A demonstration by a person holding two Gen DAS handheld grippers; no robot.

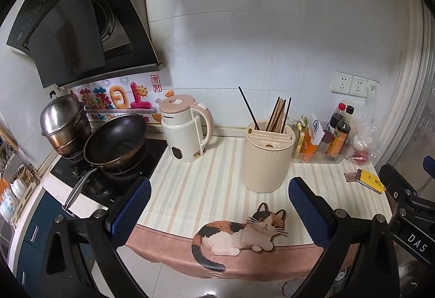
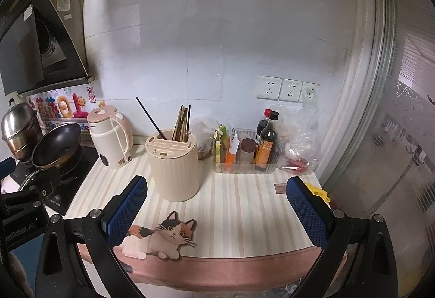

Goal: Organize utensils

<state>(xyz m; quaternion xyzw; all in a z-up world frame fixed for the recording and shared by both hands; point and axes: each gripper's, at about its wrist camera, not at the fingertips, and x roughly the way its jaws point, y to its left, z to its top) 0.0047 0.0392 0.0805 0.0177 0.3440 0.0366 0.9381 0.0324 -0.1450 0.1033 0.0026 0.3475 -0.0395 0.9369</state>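
Left wrist view shows my left gripper spread wide and carrying nothing, with the cream utensil holder standing ahead, slightly right of its centre line. My right gripper is likewise agape and empty; from it the holder lies ahead and left. One black chopstick leans left, apart from the upright wooden bundle. Its long axis tilts toward my left side, so I judge the left gripper better placed.
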